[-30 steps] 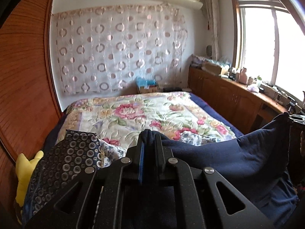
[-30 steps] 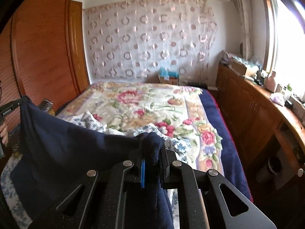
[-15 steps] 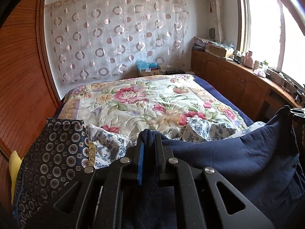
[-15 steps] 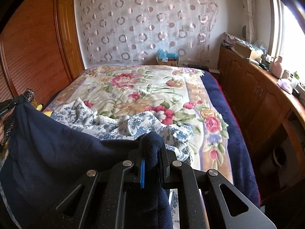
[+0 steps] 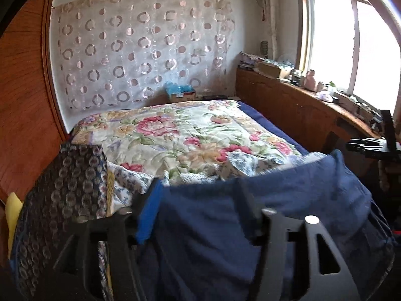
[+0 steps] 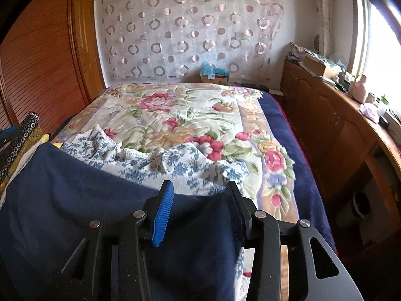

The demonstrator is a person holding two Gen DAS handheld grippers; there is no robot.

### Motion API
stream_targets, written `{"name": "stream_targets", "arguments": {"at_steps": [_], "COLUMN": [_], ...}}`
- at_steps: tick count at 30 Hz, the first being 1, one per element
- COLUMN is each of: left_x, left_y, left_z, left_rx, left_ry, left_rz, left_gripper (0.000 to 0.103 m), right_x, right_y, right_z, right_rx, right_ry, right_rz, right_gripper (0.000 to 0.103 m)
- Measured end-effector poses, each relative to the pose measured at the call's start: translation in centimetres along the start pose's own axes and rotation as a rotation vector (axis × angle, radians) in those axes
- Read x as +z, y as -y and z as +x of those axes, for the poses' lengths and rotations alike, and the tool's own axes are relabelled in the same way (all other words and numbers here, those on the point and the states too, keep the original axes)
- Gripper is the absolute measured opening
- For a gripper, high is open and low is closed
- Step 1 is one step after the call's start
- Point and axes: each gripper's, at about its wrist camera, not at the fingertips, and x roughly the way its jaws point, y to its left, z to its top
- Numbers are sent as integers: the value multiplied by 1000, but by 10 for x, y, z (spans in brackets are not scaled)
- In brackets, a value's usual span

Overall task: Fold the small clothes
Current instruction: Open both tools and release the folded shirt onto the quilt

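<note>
Navy garment (image 6: 75, 190), blue-flowered white cloth (image 6: 180, 165), floral bedspread (image 6: 190, 115).

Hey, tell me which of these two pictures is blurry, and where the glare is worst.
Left wrist view: smeared by motion blur, worst on the navy garment and the left tool; the window at right is blown out white. Right wrist view: sharp, the right tool and blue floral cloth crisp, glare only along the window edge. Both bend straight lines, fisheye style.
</note>
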Motion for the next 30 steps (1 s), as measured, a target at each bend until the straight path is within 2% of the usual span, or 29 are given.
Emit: {"name": "stream_targets", "arguments": {"at_steps": [3,6,9,12,14,19,24,30], "left_x": [-15,-31,-44,-57,-63,-81,-96,-103], "left_y": [4,8,13,15,17,17,22,18], "left_z": [-10,-19,-27,-27,-26,-25,-26,-29], "left_rx": [-18,-29,-4,-20,-19,-37,-41,-25], "left_ry": [-21,-40,-47,-86,-102,-156,-196,-233], "left_rz": [0,3,3,-8,-9,-25,-29,-53], "left_gripper": [77,77,77,77,77,77,77,77], "right_x": [-17,-38,-58,-73,-84,-108,-114,-105], "right_y": [-2,-4,-3,1,4,10,10,4], "right_z": [-16,-36,-59,-78,-85,-95,-98,-80], "right_rx": [25,41,46,39,41,14,35,43], "right_ry": [-1,-11,-25,-34,-68,-140,-162,-169], "right_rz": [22,48,74,86,99,143,179,178], "right_gripper": [45,45,46,53,58,58,58,58]}}
